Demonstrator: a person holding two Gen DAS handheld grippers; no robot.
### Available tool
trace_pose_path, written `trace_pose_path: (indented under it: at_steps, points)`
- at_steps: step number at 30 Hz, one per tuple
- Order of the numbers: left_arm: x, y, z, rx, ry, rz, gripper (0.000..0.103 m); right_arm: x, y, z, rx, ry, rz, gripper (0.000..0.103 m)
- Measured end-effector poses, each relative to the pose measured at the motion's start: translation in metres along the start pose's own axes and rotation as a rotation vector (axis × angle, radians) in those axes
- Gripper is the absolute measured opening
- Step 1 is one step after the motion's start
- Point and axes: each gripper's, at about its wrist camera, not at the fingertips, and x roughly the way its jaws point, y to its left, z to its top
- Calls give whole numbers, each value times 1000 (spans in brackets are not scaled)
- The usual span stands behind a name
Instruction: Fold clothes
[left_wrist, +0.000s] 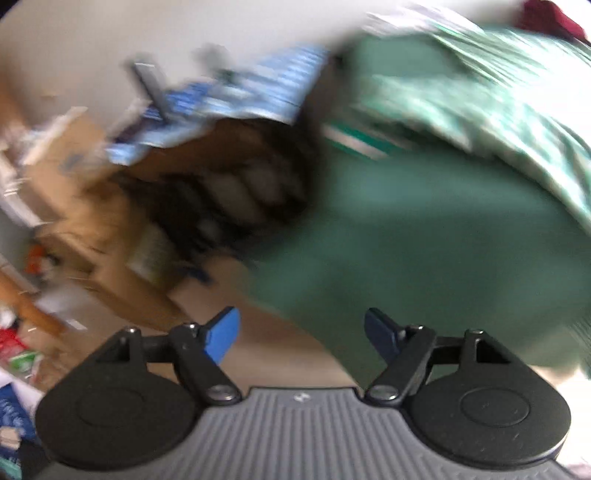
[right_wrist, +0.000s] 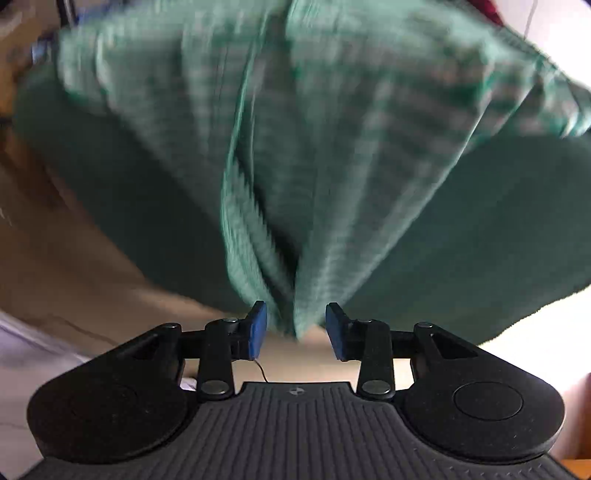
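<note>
A green-and-white checked garment (right_wrist: 295, 147) is bunched on a dark green cloth surface (right_wrist: 480, 240), blurred by motion. Its gathered lower end hangs between the blue pads of my right gripper (right_wrist: 295, 325), whose jaws stand apart; a gap shows on each side of the cloth. In the left wrist view the same garment (left_wrist: 480, 96) lies at the upper right on the green surface (left_wrist: 424, 229). My left gripper (left_wrist: 301, 332) is wide open and empty, short of the green surface's near edge.
In the left wrist view a brown cardboard box (left_wrist: 122, 229) with dark contents and a blue-and-white striped cloth (left_wrist: 240, 92) on top stands at left, with clutter on the floor. A dark red item (left_wrist: 550, 18) lies at the top right.
</note>
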Motion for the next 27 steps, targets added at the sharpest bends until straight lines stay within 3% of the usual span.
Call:
trace_pose_path:
  at_steps: [3, 5, 7, 12, 15, 19, 20, 21, 22, 25, 27]
  points:
    - [-17, -53, -23, 117, 2, -94, 83, 37, 24, -31, -196, 16, -13, 42]
    - [-30, -82, -37, 200, -14, -143, 87, 62, 40, -51, -326, 26, -22, 56]
    - [-39, -102, -47, 259, -26, -164, 92, 87, 56, -71, -457, 37, -31, 62]
    - [-39, -136, -67, 243, 26, -288, 93, 147, 93, -120, -769, 63, -53, 62]
    - [-39, -156, -79, 226, 61, -365, 93, 166, 88, -122, -803, 84, -53, 64]
    - [-45, -165, -97, 166, 117, -389, 96, 190, 82, -125, -850, 111, -52, 66]
    - [-49, -163, -98, 168, 113, -375, 97, 196, 81, -126, -861, 118, -52, 63]
    - [-52, -160, -99, 170, 110, -362, 97, 202, 79, -126, -873, 125, -52, 54]
    - [-56, -158, -100, 172, 107, -349, 97, 208, 78, -127, -884, 132, -52, 5]
    - [-67, -151, -104, 178, 97, -309, 97, 216, 73, -127, -903, 142, -39, 1]
    - [-74, -147, -106, 182, 91, -282, 97, 152, 65, -114, -805, 80, 62, 1]
